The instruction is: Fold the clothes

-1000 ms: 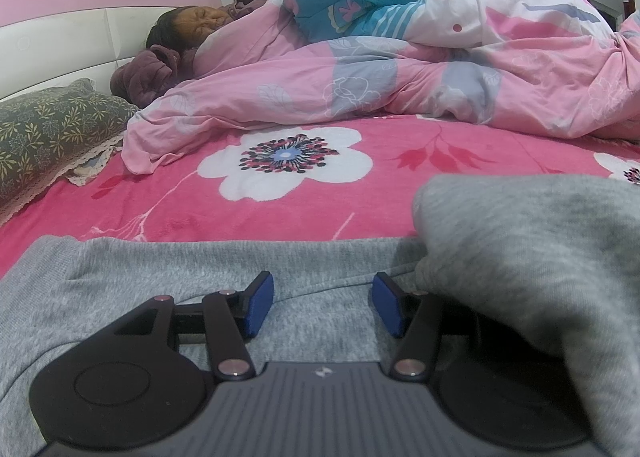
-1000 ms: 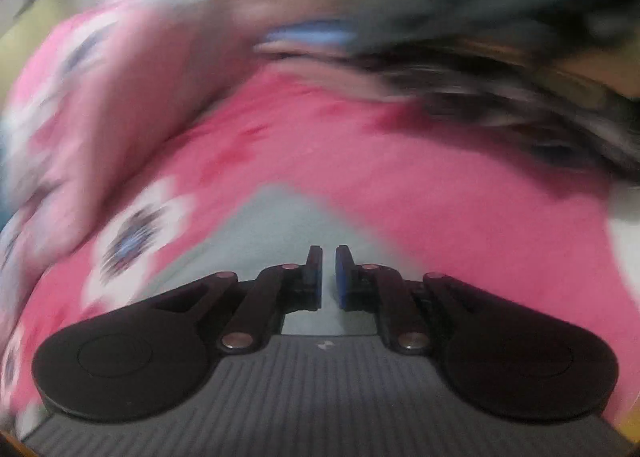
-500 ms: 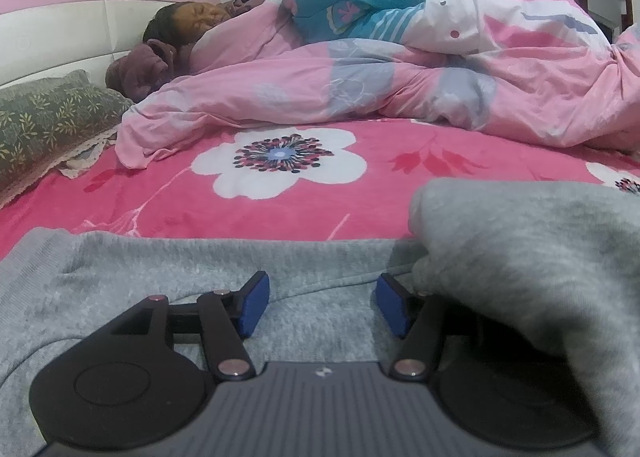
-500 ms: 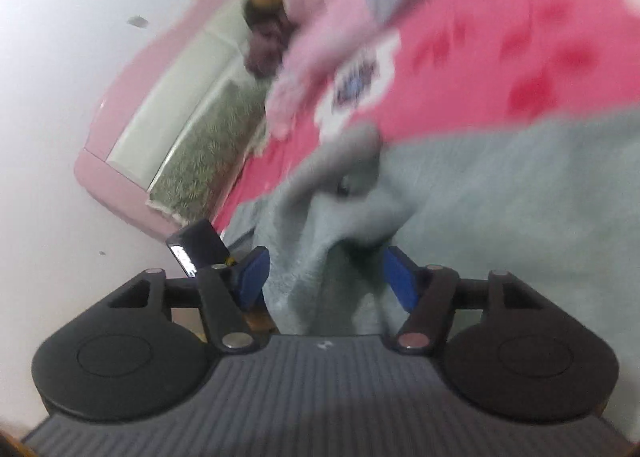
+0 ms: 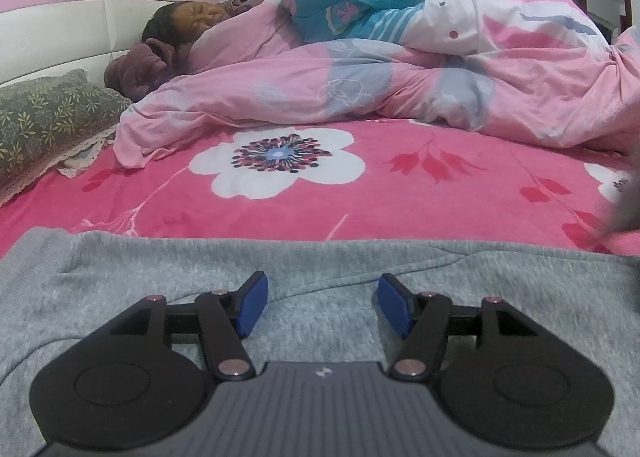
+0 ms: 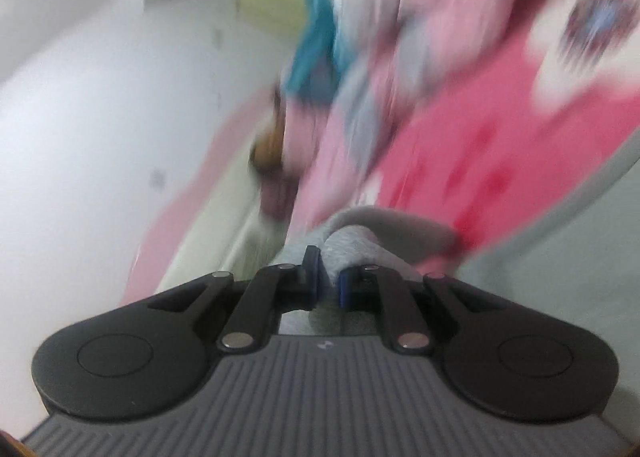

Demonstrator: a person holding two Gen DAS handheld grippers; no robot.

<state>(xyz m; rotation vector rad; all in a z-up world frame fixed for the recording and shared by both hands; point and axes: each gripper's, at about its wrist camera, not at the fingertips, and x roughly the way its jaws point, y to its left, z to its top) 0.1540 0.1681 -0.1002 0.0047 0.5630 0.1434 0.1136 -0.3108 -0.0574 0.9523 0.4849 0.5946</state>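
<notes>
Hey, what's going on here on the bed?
A person with a two-finger tool in each hand is folding a grey sweatshirt spread on the pink floral bedsheet. The right tool is shut on a bunch of the grey fabric, its view blurred. The left tool is open over the sweatshirt. Someone sleeps under a pink duvet behind.

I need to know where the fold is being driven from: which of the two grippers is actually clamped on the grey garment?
The right gripper: its jaws are nearly shut on a bunch of the grey garment. The left gripper is wide open above flat fabric, gripping nothing.
</notes>
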